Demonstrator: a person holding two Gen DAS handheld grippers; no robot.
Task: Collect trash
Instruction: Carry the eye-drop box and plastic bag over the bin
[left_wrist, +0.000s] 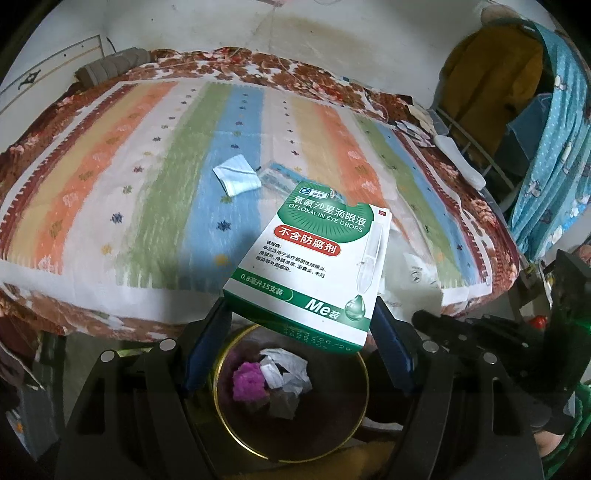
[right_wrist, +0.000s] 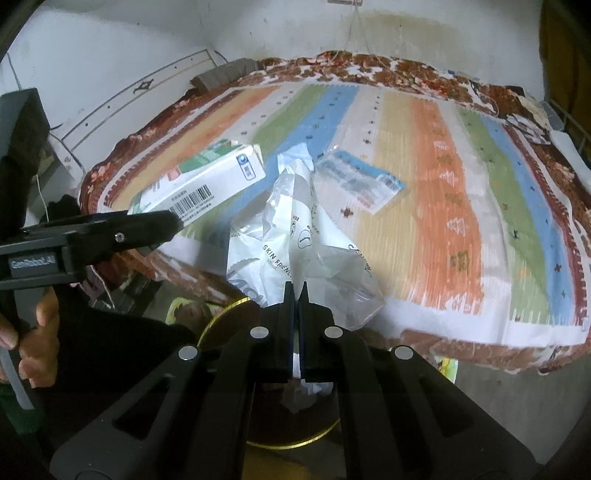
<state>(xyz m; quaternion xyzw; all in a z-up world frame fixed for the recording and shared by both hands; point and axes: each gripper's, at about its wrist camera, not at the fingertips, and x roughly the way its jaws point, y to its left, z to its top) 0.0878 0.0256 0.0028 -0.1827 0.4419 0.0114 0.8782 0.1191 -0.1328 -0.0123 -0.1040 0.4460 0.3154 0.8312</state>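
Bin (left_wrist: 360, 402) lies directly beneath both loads: left gripper (left_wrist: 301, 314) clamps the eye-drops box (left_wrist: 314, 254), right gripper (right_wrist: 294, 290) pinches the crumpled plastic wrapper (right_wrist: 291, 236)

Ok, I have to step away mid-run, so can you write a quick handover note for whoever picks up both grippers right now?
Left gripper: shut on the eye drops box, held above the gold-rimmed bin.
Right gripper: shut on the crumpled plastic wrapper, also over the bin's rim.
Done: the bin already holds a pink wad and some white scraps.
Left: release both items into the bin, then fetch the folded blue-white paper and the flat blue-printed packet that lie on the striped bedspread.
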